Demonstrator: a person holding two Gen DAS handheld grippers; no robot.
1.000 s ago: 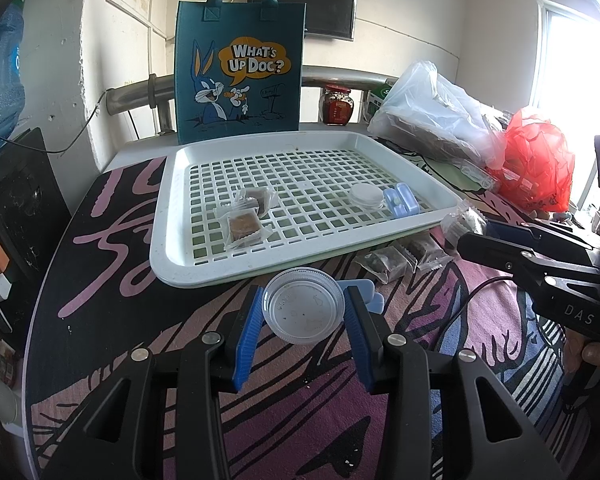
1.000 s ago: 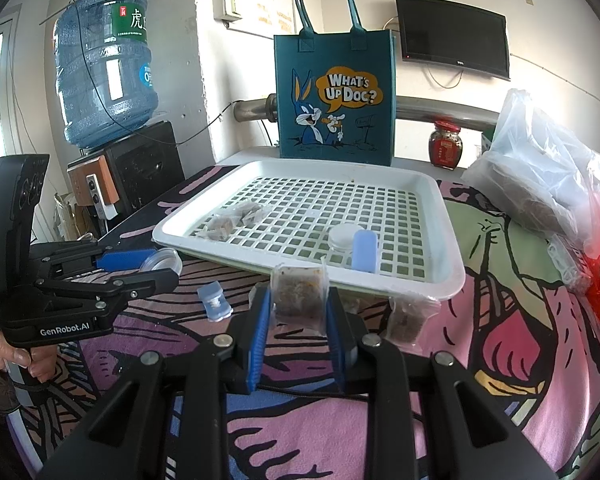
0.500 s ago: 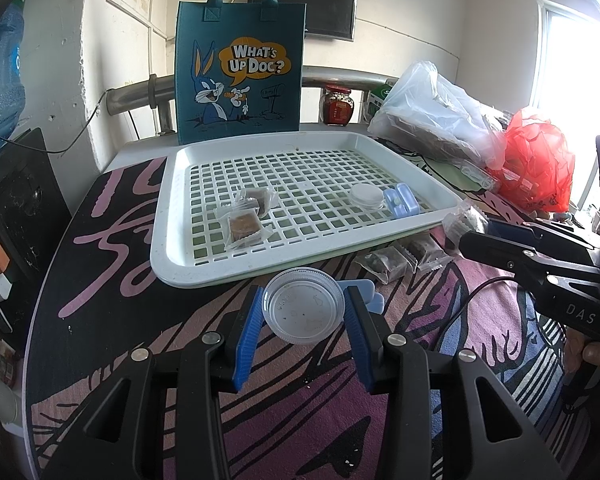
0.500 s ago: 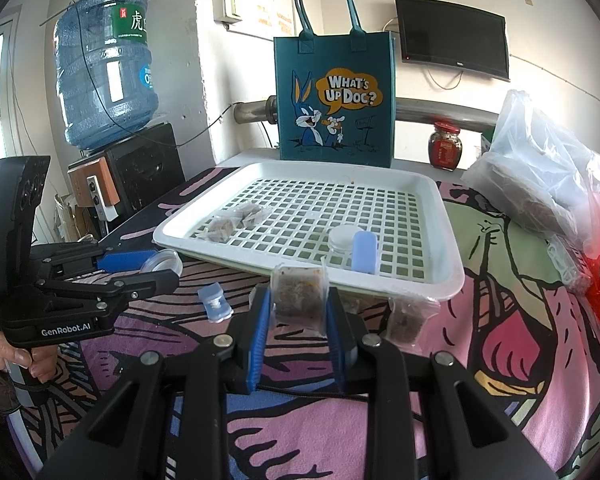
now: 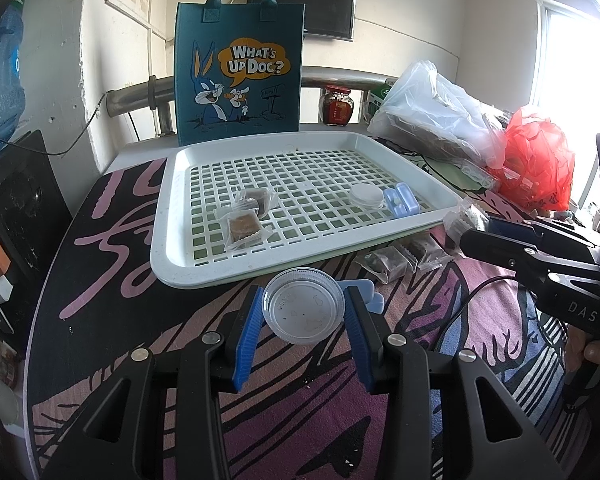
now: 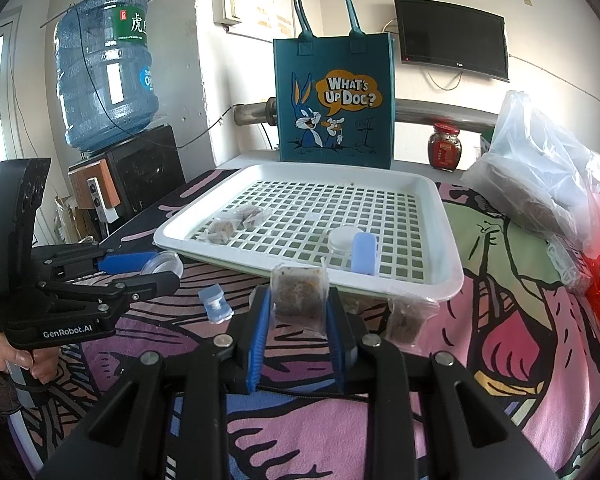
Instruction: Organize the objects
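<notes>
Clear round lid (image 5: 303, 310) clamped between blue pads of left gripper (image 5: 304, 312), just off the white tray's (image 5: 168, 216) near edge. Wrapped brown snack (image 6: 299, 295) pinched upright in right gripper (image 6: 299, 300), narrowly parted. "WHAT'S UP DOC?" on teal bag (image 5: 239, 68); "GenRobot.AI" on left handle. In tray: two snacks (image 5: 247, 216), one lid, one blue case. On cloth: two snacks (image 5: 404, 258), one blue case.

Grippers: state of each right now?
Left gripper: shut on the clear round lid.
Right gripper: shut on a wrapped brown snack packet.
</notes>
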